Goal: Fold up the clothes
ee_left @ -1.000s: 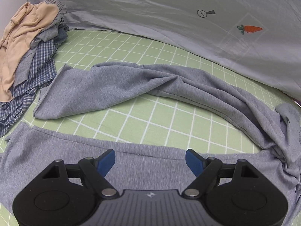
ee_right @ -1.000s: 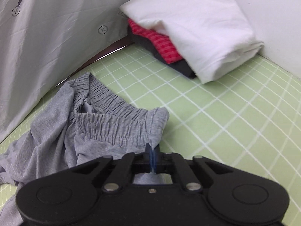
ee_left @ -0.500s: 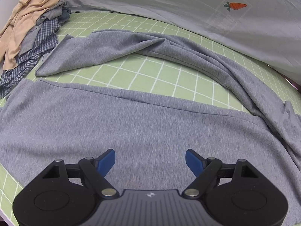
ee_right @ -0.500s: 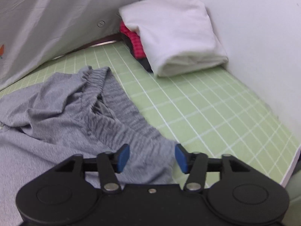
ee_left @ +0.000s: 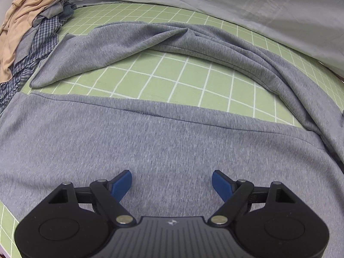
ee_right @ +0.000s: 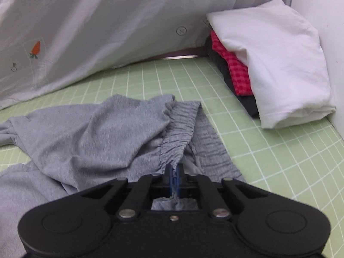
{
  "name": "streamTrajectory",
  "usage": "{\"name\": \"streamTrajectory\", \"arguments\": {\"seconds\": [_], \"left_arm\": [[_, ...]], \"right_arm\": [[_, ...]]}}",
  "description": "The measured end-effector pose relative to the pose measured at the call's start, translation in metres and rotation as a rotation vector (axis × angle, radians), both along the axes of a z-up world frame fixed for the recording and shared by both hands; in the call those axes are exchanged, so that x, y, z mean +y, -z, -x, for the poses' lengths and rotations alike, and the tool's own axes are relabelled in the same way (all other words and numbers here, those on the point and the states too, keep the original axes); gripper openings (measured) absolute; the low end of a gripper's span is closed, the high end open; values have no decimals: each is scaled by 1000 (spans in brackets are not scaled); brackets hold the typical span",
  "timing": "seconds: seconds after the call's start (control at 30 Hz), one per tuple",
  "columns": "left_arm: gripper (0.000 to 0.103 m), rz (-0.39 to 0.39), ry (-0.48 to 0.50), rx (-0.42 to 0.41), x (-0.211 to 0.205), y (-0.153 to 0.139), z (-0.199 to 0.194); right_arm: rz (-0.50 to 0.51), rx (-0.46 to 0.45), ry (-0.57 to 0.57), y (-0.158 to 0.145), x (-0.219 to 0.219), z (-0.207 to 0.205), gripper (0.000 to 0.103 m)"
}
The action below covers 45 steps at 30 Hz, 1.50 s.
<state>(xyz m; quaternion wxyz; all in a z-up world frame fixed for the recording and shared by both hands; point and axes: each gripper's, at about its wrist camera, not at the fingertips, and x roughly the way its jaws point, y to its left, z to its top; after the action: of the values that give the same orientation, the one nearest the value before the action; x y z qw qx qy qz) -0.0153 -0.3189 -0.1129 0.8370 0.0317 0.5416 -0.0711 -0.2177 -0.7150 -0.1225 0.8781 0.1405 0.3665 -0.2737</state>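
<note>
The left tongs (ee_left: 171, 182) hover low with tips spread apart over the grey trousers (ee_left: 163, 146) spread on the green bench (ee_left: 172, 79); the right tongs (ee_right: 174, 179) pinch what seems their elastic waistband (ee_right: 179, 137).

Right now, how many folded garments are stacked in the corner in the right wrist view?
3: a white one on top, a red checked one beneath, a black one at the bottom. More may be hidden underneath.
</note>
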Motion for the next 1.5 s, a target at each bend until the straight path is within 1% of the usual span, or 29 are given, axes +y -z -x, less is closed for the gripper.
{"name": "streamTrajectory", "arguments": {"seconds": [0.03,0.13,0.2,0.23,0.27,0.3,0.33,0.37,0.4,0.43,0.47,0.5,0.6,0.67,0.73,0.8,0.87,0.93,0.97,1.03,1.07,1.1,1.13,1.17,1.23,1.33,1.4,1.47,1.5], "left_arm": [[83,-2,-1,2,0,1,0],[83,-10,-3,8,2,5,-2],[83,-11,-7,9,3,6,-2],[83,-8,-11,8,3,6,-2],[83,-5,-15,6,3,5,-2],[84,-3,-18,4,3,5,-2],[84,0,-22,3,3,5,-2],[84,8,-21,-2,3,3,-1],[84,9,-25,-8,4,2,1],[84,8,-29,-15,5,1,3],[84,6,-34,-22,6,0,5],[84,4,-42,-18,7,1,5],[84,1,-67,5,11,5,7],[84,0,-67,13,12,6,9],[87,-3,-54,28,11,7,12],[91,-11,-47,41,10,8,15],[94,-8,-43,49,9,9,18],[96,-10,-32,60,8,9,20],[96,-10,-31,63,9,9,20],[96,-5,-38,66,10,9,21],[96,3,-44,67,11,8,21],[96,13,-51,69,13,8,21],[96,23,-57,70,15,7,21],[96,33,-64,72,16,6,21],[95,58,-82,74,21,5,22],[89,98,-121,64,32,1,24],[88,115,-151,50,42,-2,25],[88,128,-183,33,53,-7,27],[88,132,-200,21,61,-9,29]], "right_arm": [[11,-32,-8,-9,-1,1,3],[84,-114,61,-40,-17,5,3],[83,-158,141,-46,-39,4,4],[69,-163,173,-41,-51,1,5],[48,-118,206,-32,-61,-4,13],[27,-70,240,-24,-71,-9,27],[20,-42,275,-20,-73,-5,30],[14,-15,311,-17,-74,-1,31],[2,-22,325,-16,-68,10,44],[-10,-32,337,-15,-62,21,52],[-22,-42,349,-14,-56,32,66],[-35,-52,361,-13,-50,43,69],[-80,11,402,7,-33,72,69],[-151,26,464,22,-26,92,69],[-202,27,527,32,-22,107,70],[-246,25,583,41,-17,119,71],[-245,5,579,42,-16,121,72],[-248,-3,572,43,-19,119,71],[-249,-6,566,42,-20,117,64],[-247,-4,541,41,-22,112,47],[-245,2,523,41,-23,109,28],[-230,12,508,40,-23,107,15],[-204,15,493,38,-23,107,10],[-176,16,478,36,-24,107,6],[-119,25,503,31,-29,114,5],[-76,45,592,28,-43,133,4],[-28,87,636,27,-52,144,4],[7,155,643,28,-58,150,5],[5,159,639,27,-58,153,6]]}}
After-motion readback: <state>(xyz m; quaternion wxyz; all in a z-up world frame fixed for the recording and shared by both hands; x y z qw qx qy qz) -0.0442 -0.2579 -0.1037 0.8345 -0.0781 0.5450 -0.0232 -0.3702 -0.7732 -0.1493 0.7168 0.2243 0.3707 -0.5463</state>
